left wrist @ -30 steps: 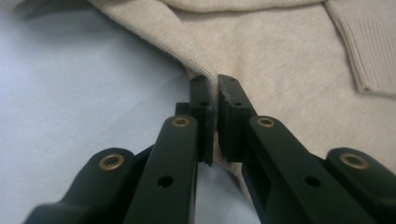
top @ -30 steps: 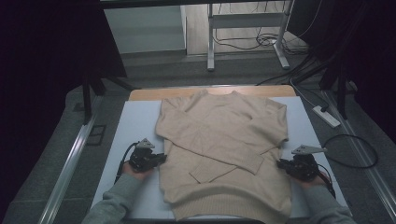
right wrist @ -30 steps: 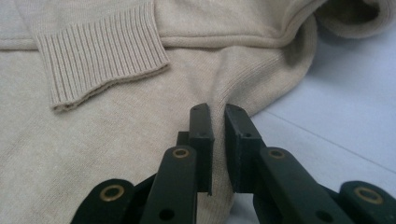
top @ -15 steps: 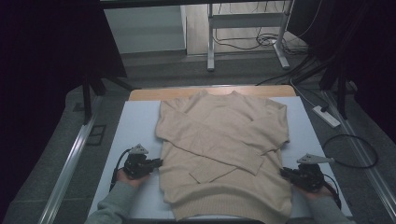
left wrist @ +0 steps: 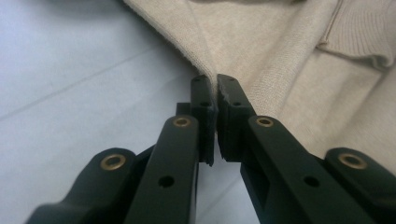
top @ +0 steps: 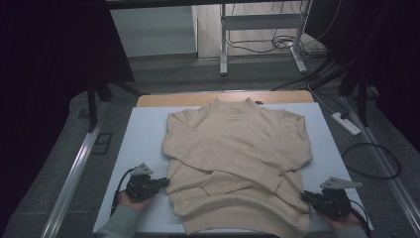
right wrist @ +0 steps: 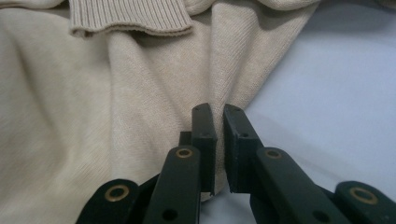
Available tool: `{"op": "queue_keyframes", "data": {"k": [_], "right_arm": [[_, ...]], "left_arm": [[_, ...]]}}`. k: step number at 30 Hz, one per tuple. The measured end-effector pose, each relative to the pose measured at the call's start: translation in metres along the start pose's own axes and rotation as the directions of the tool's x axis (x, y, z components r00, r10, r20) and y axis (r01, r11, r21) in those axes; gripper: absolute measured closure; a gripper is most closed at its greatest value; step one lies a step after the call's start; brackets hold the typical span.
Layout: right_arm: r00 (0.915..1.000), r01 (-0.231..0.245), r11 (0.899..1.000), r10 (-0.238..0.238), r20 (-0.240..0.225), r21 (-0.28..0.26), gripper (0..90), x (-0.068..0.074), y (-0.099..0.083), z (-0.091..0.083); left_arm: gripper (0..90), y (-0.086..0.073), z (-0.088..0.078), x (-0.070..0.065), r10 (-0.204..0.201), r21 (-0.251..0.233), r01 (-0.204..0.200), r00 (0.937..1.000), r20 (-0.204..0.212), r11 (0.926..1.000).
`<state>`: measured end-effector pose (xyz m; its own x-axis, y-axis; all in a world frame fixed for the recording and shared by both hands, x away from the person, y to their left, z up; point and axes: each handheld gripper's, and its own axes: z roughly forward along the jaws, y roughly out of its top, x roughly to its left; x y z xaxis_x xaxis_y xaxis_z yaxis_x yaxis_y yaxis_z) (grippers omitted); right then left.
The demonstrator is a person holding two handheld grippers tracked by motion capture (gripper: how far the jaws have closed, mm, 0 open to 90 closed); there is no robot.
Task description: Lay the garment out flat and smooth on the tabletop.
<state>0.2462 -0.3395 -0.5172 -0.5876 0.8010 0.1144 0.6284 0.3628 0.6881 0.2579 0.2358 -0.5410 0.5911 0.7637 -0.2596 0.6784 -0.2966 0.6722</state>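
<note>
A beige knit sweater (top: 237, 148) lies flat on the white-covered table (top: 143, 144), collar at the far end and both sleeves folded across the body. My left gripper (top: 166, 182) sits at the sweater's lower left side edge. In the left gripper view the left gripper (left wrist: 215, 81) is shut, its tips pinching the edge of the sweater (left wrist: 303, 60). My right gripper (top: 303, 197) is at the lower right side edge. In the right gripper view the right gripper (right wrist: 218, 109) is shut on a fold of the sweater (right wrist: 93, 116), below a ribbed cuff (right wrist: 130, 18).
A strip of bare wooden tabletop (top: 168, 99) shows past the white cover. On the floor to the right lie a power strip (top: 346, 124) and a looped cable (top: 371, 161). A metal rail (top: 74, 168) runs along the table's left side, and frame legs (top: 223, 39) stand behind.
Both grippers have moved toward the near edge of the table, and the sweater has slid a little that way with them.
</note>
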Motion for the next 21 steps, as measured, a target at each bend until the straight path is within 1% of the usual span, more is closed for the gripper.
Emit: {"op": "queue_keyframes", "data": {"k": [4, 5, 10, 12, 13, 14, 15, 16, 17, 18, 19, 20, 21], "right_arm": [[1.0000, 0.002, 1.000, -0.002, -0.005, 0.008, 83.4, 0.005, -0.003, -0.003], [1.0000, 0.008, 1.000, -0.008, -0.005, 0.011, 83.4, 0.006, -0.004, -0.003], [0.9997, 0.009, 1.000, -0.009, -0.021, 0.023, 83.3, 0.009, -0.005, -0.005], [0.9996, 0.011, 1.000, -0.010, -0.026, 0.022, 83.0, 0.008, -0.005, -0.005], [0.9997, 0.012, 1.000, -0.012, -0.020, 0.014, 81.7, 0.008, -0.005, -0.004], [0.9998, 0.016, 1.000, -0.016, -0.011, 0.003, 78.4, 0.008, -0.005, -0.004], [0.9998, 0.018, 1.000, -0.018, -0.005, -0.005, 72.9, 0.008, -0.005, -0.004], [0.9998, 0.018, 1.000, -0.018, 0.003, -0.021, 66.8, 0.008, -0.003, -0.004], [0.9998, 0.020, 0.999, -0.020, 0.009, -0.035, 60.7, 0.008, -0.002, -0.005], [0.9996, 0.024, 0.998, -0.024, 0.015, -0.063, 56.0, 0.008, 0.001, -0.007], [0.9996, 0.025, 0.996, -0.024, 0.016, -0.085, 53.1, 0.008, 0.003, -0.008], [0.9995, 0.027, 0.995, -0.026, 0.016, -0.100, 50.7, 0.008, 0.005, -0.008], [0.9996, 0.028, 0.993, -0.026, 0.014, -0.112, 48.9, 0.008, 0.007, -0.008]], "left_arm": [[86.3, -0.004, -0.003, -0.004, 0.002, -0.002, -0.002, 1.0000, -0.004, 1.0000], [86.3, -0.004, -0.004, -0.005, 0.006, 0.001, -0.006, 1.0000, -0.006, 1.0000], [86.3, -0.006, -0.007, -0.008, 0.019, 0.002, -0.019, 0.9998, -0.006, 0.9998], [85.9, -0.005, -0.006, -0.009, 0.021, -0.004, -0.021, 0.9996, -0.019, 0.9998], [84.8, -0.005, -0.005, -0.010, 0.031, -0.012, -0.031, 0.9991, -0.030, 0.9994], [83.2, -0.004, -0.004, -0.012, 0.040, -0.020, -0.041, 0.9984, -0.039, 0.9990], [78.8, -0.003, -0.004, -0.015, 0.064, -0.032, -0.066, 0.9960, -0.062, 0.9973], [73.0, -0.001, -0.004, -0.017, 0.075, -0.040, -0.078, 0.9943, -0.076, 0.9961], [66.5, 0.001, -0.006, -0.020, 0.097, -0.059, -0.103, 0.9911, -0.091, 0.9930], [61.8, 0.003, -0.007, -0.022, 0.111, -0.074, -0.118, 0.9891, -0.097, 0.9902], [58.5, 0.006, -0.007, -0.025, 0.122, -0.081, -0.130, 0.9874, -0.101, 0.9882], [56.0, 0.008, -0.007, -0.027, 0.126, -0.086, -0.135, 0.9866, -0.103, 0.9870], [52.9, 0.011, -0.006, -0.030, 0.132, -0.086, -0.140, 0.9866, -0.097, 0.9864]]}}
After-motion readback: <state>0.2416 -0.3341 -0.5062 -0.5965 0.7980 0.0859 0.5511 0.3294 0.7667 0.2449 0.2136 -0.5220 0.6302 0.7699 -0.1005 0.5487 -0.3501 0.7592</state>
